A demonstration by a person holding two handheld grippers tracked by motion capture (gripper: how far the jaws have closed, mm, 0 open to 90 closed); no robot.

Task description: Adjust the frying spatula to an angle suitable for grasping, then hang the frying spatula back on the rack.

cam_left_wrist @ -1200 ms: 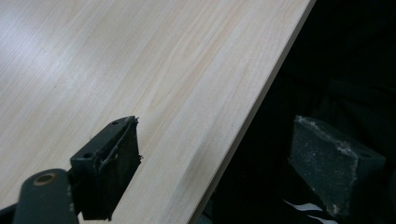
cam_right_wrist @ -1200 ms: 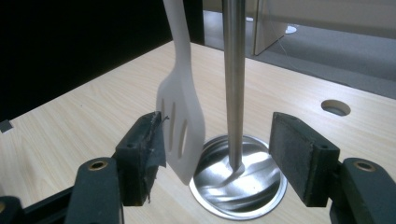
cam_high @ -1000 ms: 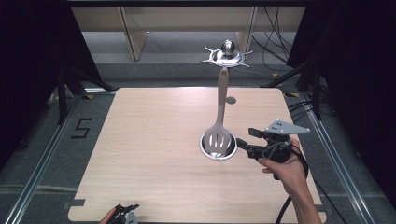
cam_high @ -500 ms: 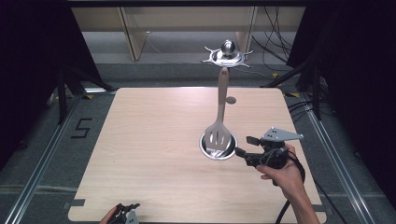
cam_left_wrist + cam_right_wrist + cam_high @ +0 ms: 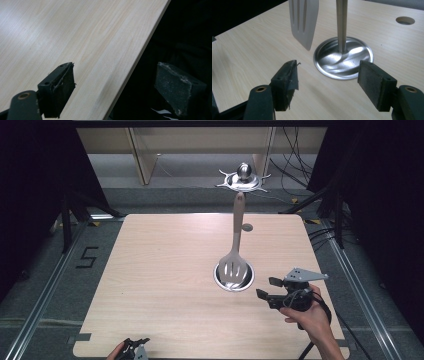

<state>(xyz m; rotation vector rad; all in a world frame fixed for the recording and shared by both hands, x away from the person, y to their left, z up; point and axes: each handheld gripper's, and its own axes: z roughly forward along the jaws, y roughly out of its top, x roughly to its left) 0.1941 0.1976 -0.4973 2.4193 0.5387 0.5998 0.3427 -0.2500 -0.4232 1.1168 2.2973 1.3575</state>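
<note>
High view takes in the whole wooden table (image 5: 165, 285), a steel utensil stand (image 5: 234, 276) with its round base near the middle, and a grey slotted spatula (image 5: 235, 255) hanging from its top. Right gripper view adds the base's mirrored dish and bare pole. Right gripper (image 5: 267, 288) sits just beside the base, jaws apart, empty, lately widening. Left gripper (image 5: 135, 350) at the near edge: apart, empty.

right tool (image 5: 266, 288) | lower, nearer table edge | jaws opening, empty
</note>
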